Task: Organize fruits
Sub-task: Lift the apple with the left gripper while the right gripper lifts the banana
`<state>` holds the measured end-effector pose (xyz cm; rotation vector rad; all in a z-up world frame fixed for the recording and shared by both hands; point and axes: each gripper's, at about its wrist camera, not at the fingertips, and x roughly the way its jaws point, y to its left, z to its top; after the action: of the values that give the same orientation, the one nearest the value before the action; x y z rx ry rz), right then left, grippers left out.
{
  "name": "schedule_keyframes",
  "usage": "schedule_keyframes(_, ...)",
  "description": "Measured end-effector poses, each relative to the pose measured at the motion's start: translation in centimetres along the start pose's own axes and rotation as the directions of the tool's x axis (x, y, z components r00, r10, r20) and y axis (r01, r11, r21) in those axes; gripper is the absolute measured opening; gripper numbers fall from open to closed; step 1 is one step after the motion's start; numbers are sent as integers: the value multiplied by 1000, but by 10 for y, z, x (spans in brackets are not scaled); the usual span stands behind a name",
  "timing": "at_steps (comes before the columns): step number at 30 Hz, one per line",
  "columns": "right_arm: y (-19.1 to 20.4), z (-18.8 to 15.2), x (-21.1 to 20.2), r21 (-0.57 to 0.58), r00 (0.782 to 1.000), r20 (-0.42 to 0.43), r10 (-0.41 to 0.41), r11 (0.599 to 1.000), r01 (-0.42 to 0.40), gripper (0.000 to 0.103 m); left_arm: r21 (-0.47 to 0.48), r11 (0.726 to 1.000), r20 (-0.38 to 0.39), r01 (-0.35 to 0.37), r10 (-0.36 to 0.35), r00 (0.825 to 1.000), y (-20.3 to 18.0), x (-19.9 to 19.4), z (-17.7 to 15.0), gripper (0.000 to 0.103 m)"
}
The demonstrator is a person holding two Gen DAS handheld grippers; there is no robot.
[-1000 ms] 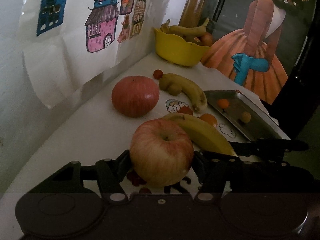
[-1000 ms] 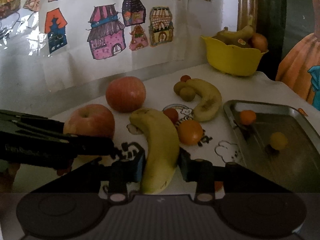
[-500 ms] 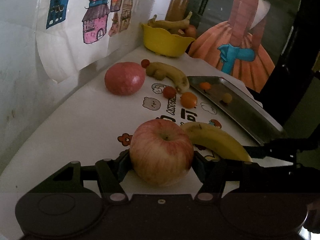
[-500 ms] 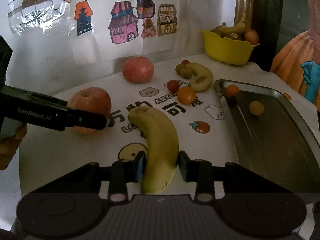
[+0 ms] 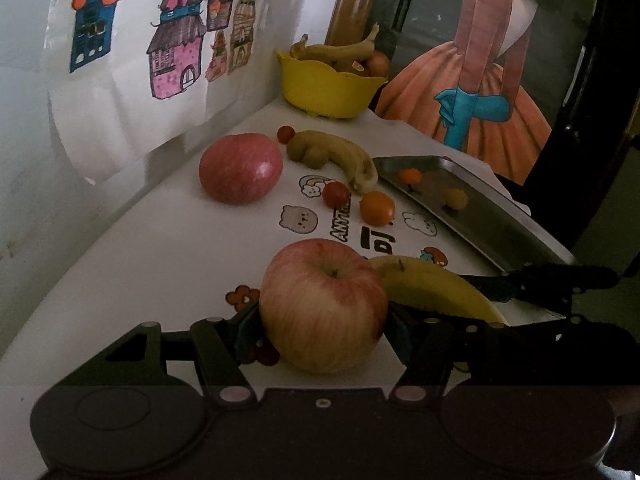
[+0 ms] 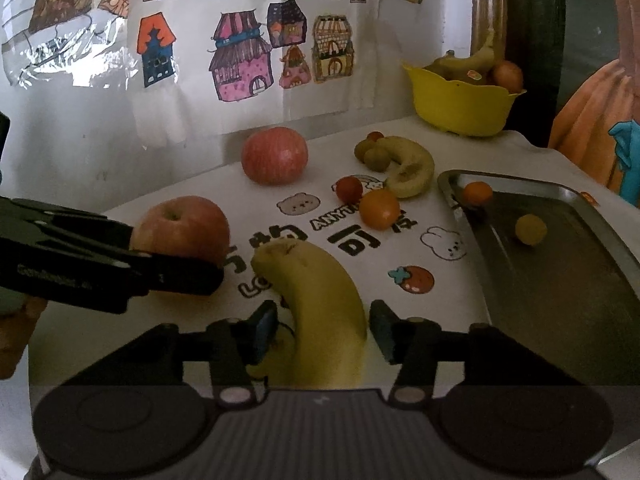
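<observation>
My left gripper is shut on a red-yellow apple that sits low over the white printed tablecloth. In the right wrist view that apple is at the left, held by the left gripper's black fingers. The jaws of my right gripper are opening. A yellow banana lies on the cloth between the pads, with a gap on each side. The banana also shows beside the apple in the left wrist view.
A second apple, a spotted banana with kiwis, a cherry tomato and a small orange lie mid-table. A metal tray with two small fruits is on the right. A yellow bowl of fruit stands at the back.
Both grippers have drawn back toward the near end of the table with their fruit. The right jaws, closed on the banana before, have spread off it.
</observation>
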<state>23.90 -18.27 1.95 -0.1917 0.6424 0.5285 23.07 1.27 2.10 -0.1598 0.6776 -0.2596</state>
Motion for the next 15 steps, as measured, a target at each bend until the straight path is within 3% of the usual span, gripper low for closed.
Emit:
schedule_keyframes(4,0,-1,1,-8,1000,12,12,1000,-12,56,7,1000,11,-3,3,1000,-1,2,0,66)
schedule_keyframes(6,1,-3,0,-14,1000,26,0,1000,0,46,-3,1000,15,-4,4,1000,-1,1,-1,66)
schedule_keyframes(15,7,-10,-11,-47,997,64,-48,998,52,39,-22,999,19,28,-27,999,-8,-1,-4,66)
